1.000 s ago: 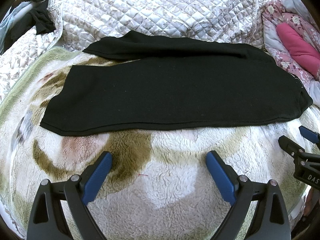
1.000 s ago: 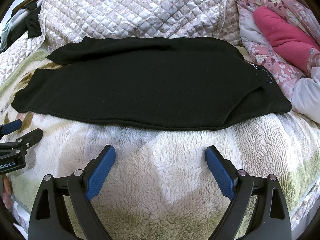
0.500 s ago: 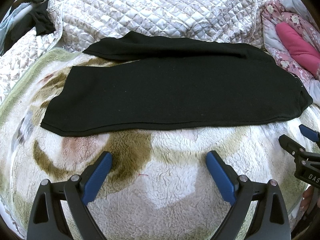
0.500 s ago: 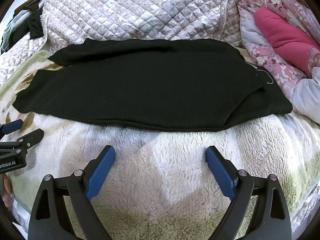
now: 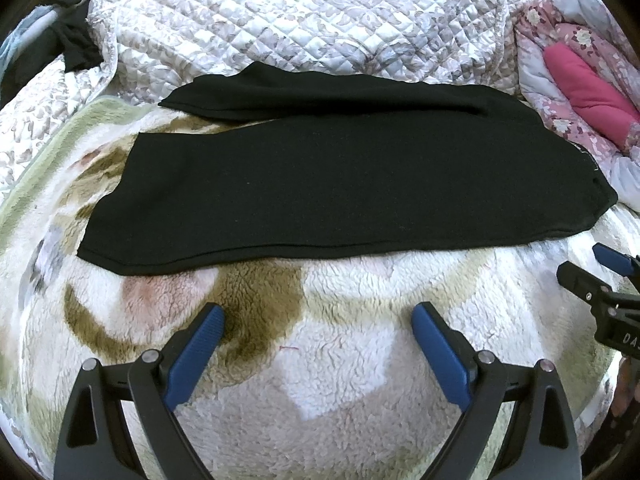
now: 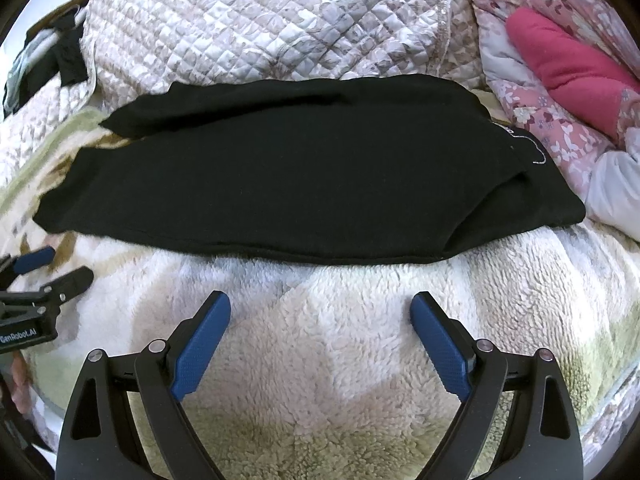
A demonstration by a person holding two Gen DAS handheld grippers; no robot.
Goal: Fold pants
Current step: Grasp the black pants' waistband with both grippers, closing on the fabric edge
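Black pants [image 5: 340, 184] lie flat across a fleece blanket, legs to the left, waist to the right, one leg folded over the other with the far leg's end sticking out at the back left. They also show in the right wrist view [image 6: 300, 176]. My left gripper [image 5: 318, 312] is open and empty, above the blanket just short of the pants' near edge. My right gripper [image 6: 320, 300] is open and empty, near the near edge toward the waist. Each gripper shows in the other's view, the right one [image 5: 592, 264] and the left one [image 6: 56, 266].
The fleece blanket [image 5: 340, 360] with brown and green patterns covers the bed. A quilted cover [image 5: 300, 20] is heaped behind the pants. Pink floral bedding [image 6: 560, 60] lies at the right. Dark clothes [image 5: 72, 44] lie at the far left.
My right gripper has moved slightly closer to the pants and to the left. The left gripper has barely moved. The pants have not moved.
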